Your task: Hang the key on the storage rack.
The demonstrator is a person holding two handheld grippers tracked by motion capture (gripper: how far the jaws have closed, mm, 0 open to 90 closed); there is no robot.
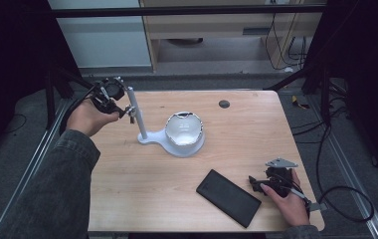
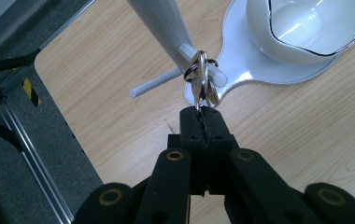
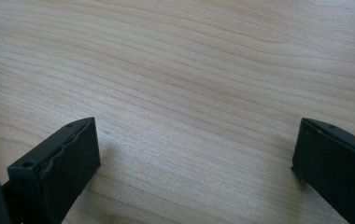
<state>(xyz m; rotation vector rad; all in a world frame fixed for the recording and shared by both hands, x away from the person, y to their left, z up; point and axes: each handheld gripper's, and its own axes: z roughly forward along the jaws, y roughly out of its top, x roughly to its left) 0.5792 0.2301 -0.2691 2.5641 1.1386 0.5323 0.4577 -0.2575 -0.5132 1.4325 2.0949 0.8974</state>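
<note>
Item: small bunch of silver keys on a dark split ring [image 2: 202, 81], hung on the white stand's [image 1: 138, 115] side peg, beside its bowl. Your left gripper [image 2: 202, 122], the nearer one, has its jaws clenched on the keys' lower tips; peg axis runs crosswise to those jaws. Your right gripper [image 3: 192, 154] rests spread apart, holding nothing, well off from the stand.

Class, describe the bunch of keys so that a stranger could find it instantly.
Start at the light wooden table and find the white stand with an upright post beside its white bowl. The silver keys on rings hang from the post's peg, pinched by the left gripper; nothing else there is metal.
</note>
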